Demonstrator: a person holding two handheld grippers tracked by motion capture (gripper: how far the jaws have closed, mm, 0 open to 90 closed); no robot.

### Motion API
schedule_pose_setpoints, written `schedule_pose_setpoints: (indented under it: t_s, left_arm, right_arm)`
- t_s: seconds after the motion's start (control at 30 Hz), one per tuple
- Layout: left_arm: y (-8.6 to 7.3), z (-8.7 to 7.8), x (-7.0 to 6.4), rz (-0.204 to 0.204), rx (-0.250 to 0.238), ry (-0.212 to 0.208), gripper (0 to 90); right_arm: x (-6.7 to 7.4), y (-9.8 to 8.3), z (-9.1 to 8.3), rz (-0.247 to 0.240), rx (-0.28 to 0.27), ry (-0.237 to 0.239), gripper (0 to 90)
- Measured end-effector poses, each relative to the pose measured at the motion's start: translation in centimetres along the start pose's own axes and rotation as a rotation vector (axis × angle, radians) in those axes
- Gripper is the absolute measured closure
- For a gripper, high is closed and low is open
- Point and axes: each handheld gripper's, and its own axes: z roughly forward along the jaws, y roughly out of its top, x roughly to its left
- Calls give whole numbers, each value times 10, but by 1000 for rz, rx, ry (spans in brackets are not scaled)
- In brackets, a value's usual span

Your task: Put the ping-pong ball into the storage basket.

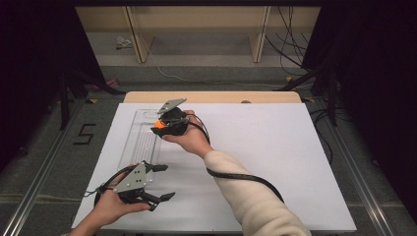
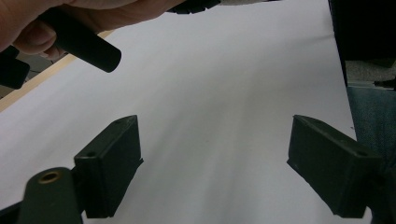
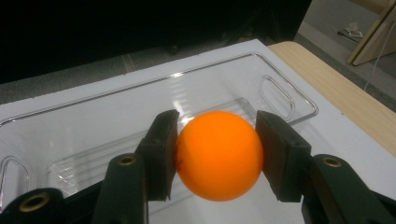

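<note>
Right hand-held gripper (image 3: 217, 156) | clamped on orange ball (image 3: 218, 155) (above clear tray (image 3: 140, 102)) | left hand-held gripper (image 2: 215, 172) jaws wide, empty

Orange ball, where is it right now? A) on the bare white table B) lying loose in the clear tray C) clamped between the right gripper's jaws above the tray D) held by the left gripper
C: the orange ball sits pressed between both jaws of the right gripper, over the clear tray.
</note>
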Motion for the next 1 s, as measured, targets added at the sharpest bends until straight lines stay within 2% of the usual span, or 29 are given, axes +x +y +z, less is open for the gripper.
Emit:
schedule_pose_setpoints:
  t_s: [1.0]
  left_arm:
    - [0,0,0,2,2,-3,169]
  right_arm:
    - [8,11,16,-19,13,21,512]
